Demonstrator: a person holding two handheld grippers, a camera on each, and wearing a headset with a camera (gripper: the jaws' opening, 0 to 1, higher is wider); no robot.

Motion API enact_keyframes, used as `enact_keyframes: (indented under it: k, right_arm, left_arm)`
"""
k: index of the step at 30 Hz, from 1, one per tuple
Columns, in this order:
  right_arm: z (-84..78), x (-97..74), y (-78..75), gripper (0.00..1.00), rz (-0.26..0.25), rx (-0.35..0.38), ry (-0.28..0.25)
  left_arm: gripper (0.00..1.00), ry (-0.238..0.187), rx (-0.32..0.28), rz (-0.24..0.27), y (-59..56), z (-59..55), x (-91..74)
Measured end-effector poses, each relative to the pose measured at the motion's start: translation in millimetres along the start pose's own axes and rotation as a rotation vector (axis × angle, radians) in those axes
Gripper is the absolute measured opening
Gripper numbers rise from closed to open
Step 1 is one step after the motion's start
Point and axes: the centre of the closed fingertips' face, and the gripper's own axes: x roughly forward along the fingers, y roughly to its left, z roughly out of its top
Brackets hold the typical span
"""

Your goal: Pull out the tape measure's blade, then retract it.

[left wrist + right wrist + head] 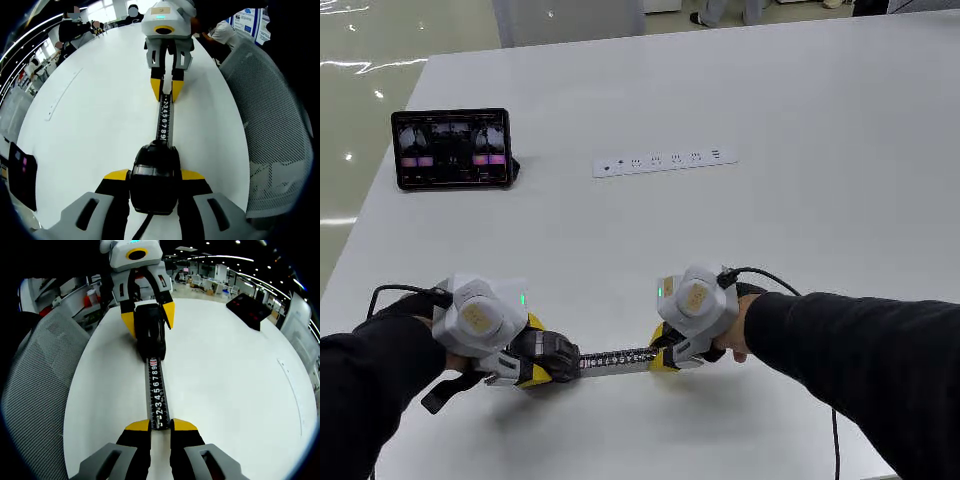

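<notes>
A black tape measure case [155,175] sits between the yellow-tipped fingers of my left gripper [155,176], which is shut on it. The same case [548,355] lies near the table's front edge in the head view, held by the left gripper [542,358]. Its blade [617,358] is drawn out a short way to the right, showing numbers up to about nine [155,392]. My right gripper [159,425] is shut on the blade's end, seen across the table as the right gripper [167,90] and in the head view as the right gripper [663,358]. The case [151,330] faces it.
A dark tablet [452,148] stands at the back left of the white table [740,110]. A white power strip [665,160] lies mid-table. A mesh chair [272,115] is beside the table edge. Cables trail from both grippers. People sit in the far background.
</notes>
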Motion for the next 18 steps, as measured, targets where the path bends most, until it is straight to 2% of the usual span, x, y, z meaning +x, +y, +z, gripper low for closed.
enact_keyframes:
  k: [18]
  right_arm:
    - [-12.9, -9.2, -0.4, 0.10, -0.002, 0.001, 0.003]
  left_arm:
    - [0.32, -0.008, 0.005, -0.008, -0.4, 1.6, 0.5]
